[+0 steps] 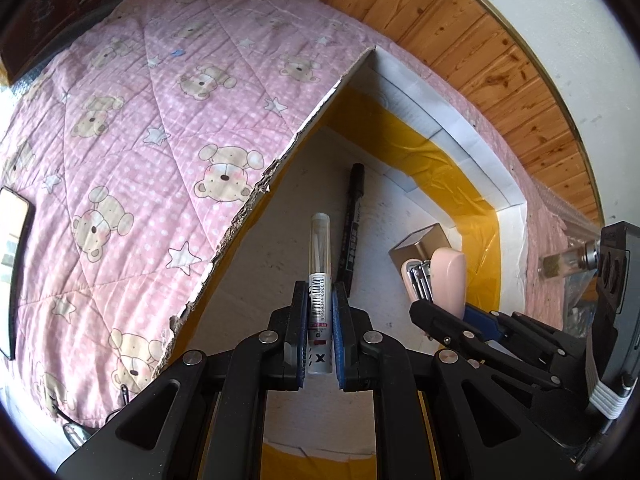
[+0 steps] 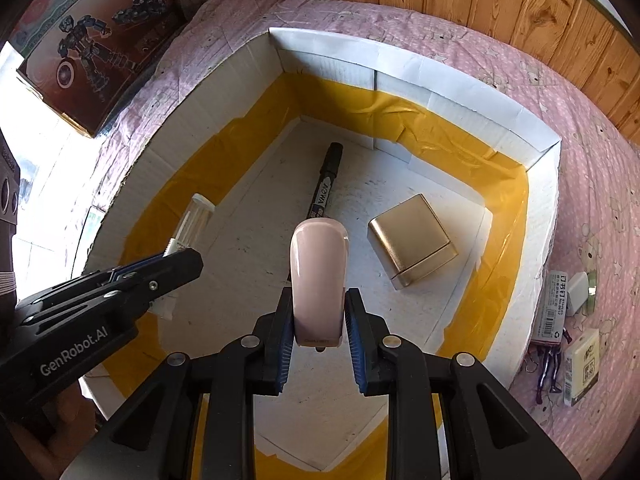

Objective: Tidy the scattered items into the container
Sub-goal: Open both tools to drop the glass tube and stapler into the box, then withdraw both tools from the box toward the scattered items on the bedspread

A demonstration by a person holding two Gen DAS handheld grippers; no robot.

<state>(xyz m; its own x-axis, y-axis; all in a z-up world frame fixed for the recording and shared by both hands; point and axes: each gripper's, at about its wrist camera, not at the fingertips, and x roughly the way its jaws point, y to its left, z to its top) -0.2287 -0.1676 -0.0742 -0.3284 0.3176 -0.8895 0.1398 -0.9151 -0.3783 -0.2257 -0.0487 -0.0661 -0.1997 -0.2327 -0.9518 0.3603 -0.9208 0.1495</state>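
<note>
Left wrist view: left gripper [image 1: 319, 312] is clamping a clear-capped pen tube [image 1: 319, 264] with barcode label, pointing down over the white cardboard box [image 1: 472, 148] lined with yellow tape. Black marker [image 1: 354, 220] is lying on the box floor just right of the tube. Right gripper [image 1: 444, 308] is showing at right, holding the pink stapler [image 1: 448, 280], its metal jaw visible from this side; gold tin [image 1: 420, 246] is sitting behind it. A small glass bottle [image 1: 560, 266] is lying outside the box at far right, a phone [image 1: 14, 280] at left on the pink bear quilt [image 1: 140, 140].

Right wrist view: right gripper [image 2: 318, 320] is closing on the stapler's [image 2: 319, 264] smooth pink body, near end. Only here: the whole box interior, the tin's lid, leftover packets [image 2: 580, 360] on the quilt at right, a toy carton [image 2: 92, 48] far left.

Handling, judged: the tube is light, stiff, slick plastic; a mid-barrel grip suits. The stapler is heavier, glossy, could slip; grip its flat sides.
</note>
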